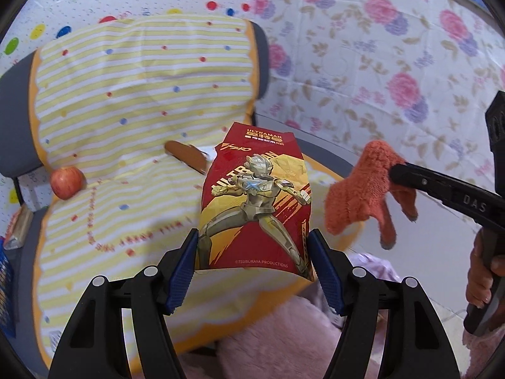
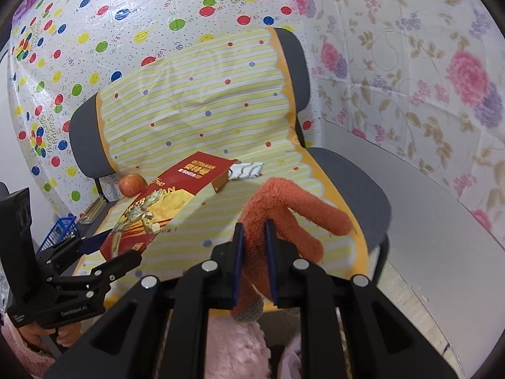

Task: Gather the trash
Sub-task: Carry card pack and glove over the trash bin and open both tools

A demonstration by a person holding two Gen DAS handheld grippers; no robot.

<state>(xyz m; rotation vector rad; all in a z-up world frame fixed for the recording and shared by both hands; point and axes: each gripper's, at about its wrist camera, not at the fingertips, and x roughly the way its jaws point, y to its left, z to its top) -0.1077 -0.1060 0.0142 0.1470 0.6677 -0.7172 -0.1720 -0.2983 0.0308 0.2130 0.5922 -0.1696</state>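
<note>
My left gripper (image 1: 254,257) is shut on a red and gold Ultraman card packet (image 1: 257,202) and holds it upright above the chair seat; the packet also shows in the right wrist view (image 2: 164,202). My right gripper (image 2: 255,252) is shut on an orange fuzzy glove (image 2: 284,214), which hangs from it to the right in the left wrist view (image 1: 363,189). A brown wrapper (image 1: 187,156) and a small white wrapper (image 2: 246,170) lie on the seat behind the packet.
A chair (image 2: 353,183) with a yellow striped cover (image 1: 126,94) fills the middle. A red apple (image 1: 67,182) sits at the seat's left back. A blue basket (image 2: 60,230) and a beige block (image 1: 20,230) lie left. Pink fluffy fabric (image 1: 268,341) is below.
</note>
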